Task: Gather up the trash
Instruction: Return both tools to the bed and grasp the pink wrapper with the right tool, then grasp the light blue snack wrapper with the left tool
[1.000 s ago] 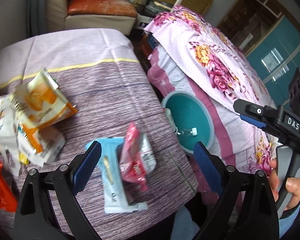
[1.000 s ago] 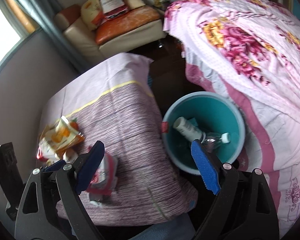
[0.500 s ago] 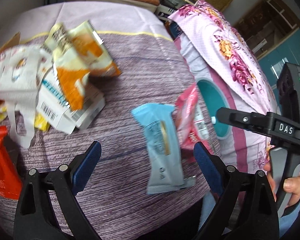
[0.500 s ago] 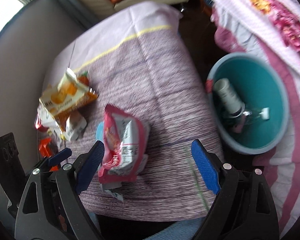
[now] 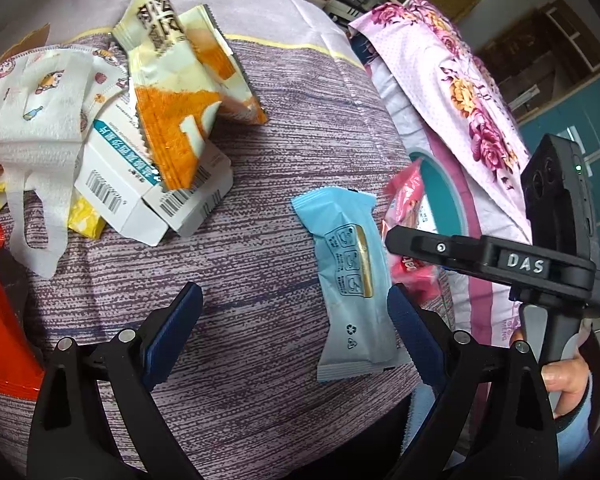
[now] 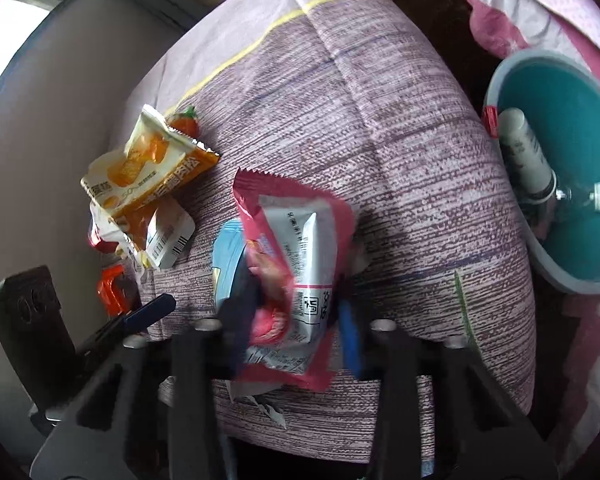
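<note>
While the right gripper [image 6: 296, 320] had its fingers squeezed in on a pink snack wrapper [image 6: 296, 256], the left gripper [image 5: 292, 336] was just hanging over the table [image 5: 260, 184] with its blue pads spread wide and nothing between them. The pink wrapper stood up between the right fingers, lifted a bit off the cloth, near the table's right edge. From the left wrist cam you could see it poking out behind the right gripper's black arm.

Counting what was left on the table: one light blue wrapper [image 5: 350, 280] lying flat near the front right corner, just inside the left gripper's right pad and not touching it. Over at the left edge sat a pile: one orange-and-cream snack bag [image 5: 180, 92], one white carton with barcodes [image 5: 140, 184], one face mask [image 5: 40, 120], one yellow scrap [image 5: 85, 220], and one red wrapper [image 5: 0, 312] down at the front left corner.

One teal bin [image 6: 572, 184] sat off the table's right edge, with one white tube [image 6: 524, 152] and one clear bottle [image 6: 576, 196] in it.
</note>
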A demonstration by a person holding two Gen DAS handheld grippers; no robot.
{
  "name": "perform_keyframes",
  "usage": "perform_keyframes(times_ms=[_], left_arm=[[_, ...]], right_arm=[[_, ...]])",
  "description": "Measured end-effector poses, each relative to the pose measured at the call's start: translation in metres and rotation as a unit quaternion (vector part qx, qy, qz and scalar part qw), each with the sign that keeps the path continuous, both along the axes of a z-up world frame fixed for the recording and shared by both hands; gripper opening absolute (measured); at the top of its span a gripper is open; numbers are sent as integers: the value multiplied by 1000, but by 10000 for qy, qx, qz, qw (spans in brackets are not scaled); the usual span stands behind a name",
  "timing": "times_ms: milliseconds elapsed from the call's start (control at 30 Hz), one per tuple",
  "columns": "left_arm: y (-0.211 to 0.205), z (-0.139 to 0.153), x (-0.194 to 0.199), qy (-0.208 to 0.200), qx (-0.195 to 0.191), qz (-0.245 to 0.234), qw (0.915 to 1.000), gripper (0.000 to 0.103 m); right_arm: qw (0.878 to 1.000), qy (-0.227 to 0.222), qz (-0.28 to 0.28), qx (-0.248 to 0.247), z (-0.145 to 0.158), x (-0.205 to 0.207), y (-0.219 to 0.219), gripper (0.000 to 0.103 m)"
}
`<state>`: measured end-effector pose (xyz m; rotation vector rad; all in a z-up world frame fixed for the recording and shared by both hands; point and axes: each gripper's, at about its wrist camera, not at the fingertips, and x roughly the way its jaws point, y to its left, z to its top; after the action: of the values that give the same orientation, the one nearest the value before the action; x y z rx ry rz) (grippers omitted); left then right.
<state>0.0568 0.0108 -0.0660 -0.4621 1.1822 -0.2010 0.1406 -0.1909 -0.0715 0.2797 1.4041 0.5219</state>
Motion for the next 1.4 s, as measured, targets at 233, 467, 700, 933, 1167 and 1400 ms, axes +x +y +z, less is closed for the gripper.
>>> perform_keyframes(times_ms=[233, 467, 700, 933, 1167, 1400], left_arm=[[-24, -1, 4, 17, 127, -179, 9998, 94], [-56, -11, 13, 186, 440, -443, 9979, 93], [-71, -11, 19, 141, 1022, -463, 9936, 46], [-63, -1, 17, -26, 1077, -250, 9939, 19], [-55, 29, 24, -293, 949, -104, 9950, 19], [-69, 61, 41, -611, 849, -292, 9941, 19]], right_arm=[[9980, -573, -181, -183, 26, 0, -18, 20], [9961, -745, -414, -211, 37, 2, -50, 21], [9955, -787, -530, -69, 35, 2, -70, 21], [9938, -951, -569, -27, 40, -2, -79, 21], [9904, -1200, -684, 11, 54, -2, -92, 21], [9838, -1514, -952, 77, 71, 6, -120, 21]])
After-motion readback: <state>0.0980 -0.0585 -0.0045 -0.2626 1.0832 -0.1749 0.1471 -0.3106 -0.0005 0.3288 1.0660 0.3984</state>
